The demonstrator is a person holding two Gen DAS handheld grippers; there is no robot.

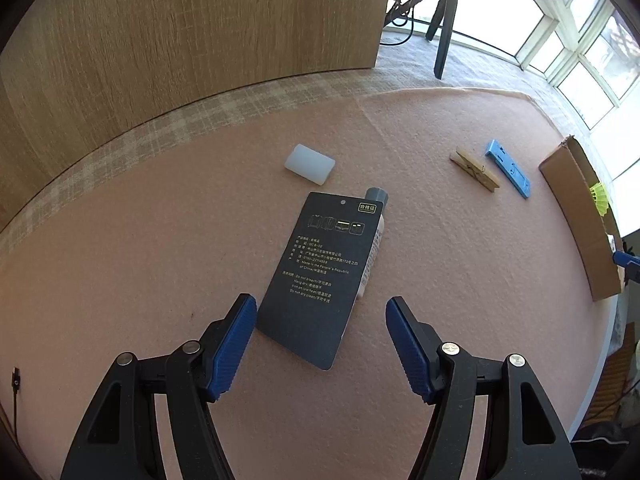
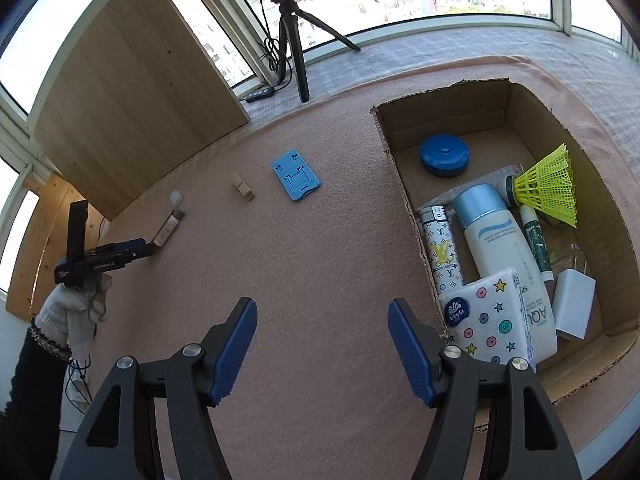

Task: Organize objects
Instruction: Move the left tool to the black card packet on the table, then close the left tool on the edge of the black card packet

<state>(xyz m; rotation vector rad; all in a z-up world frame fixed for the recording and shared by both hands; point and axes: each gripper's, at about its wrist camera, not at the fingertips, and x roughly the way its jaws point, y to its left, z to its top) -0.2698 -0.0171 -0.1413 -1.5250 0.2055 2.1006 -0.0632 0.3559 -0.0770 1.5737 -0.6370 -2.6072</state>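
Note:
In the left wrist view my left gripper (image 1: 321, 312) is open, its fingers either side of the near end of a dark card tag (image 1: 316, 276) that lies on a small tube with a grey cap (image 1: 376, 236). Beyond lie a white translucent block (image 1: 310, 164), a wooden clothespin (image 1: 475, 170) and a blue plastic stand (image 1: 508, 168). In the right wrist view my right gripper (image 2: 322, 312) is open and empty over the mat, left of a cardboard box (image 2: 400, 176). The stand (image 2: 295, 174), clothespin (image 2: 243, 187) and left gripper (image 2: 136, 250) show there too.
The box holds a blue round tin (image 2: 444, 155), a yellow shuttlecock (image 2: 550, 186), a lotion bottle (image 2: 496, 236), a patterned lighter (image 2: 440, 248), a tissue pack (image 2: 488, 320) and a white block (image 2: 574, 304). A wooden board (image 2: 132, 120) and a tripod (image 2: 296, 40) stand behind the pink mat.

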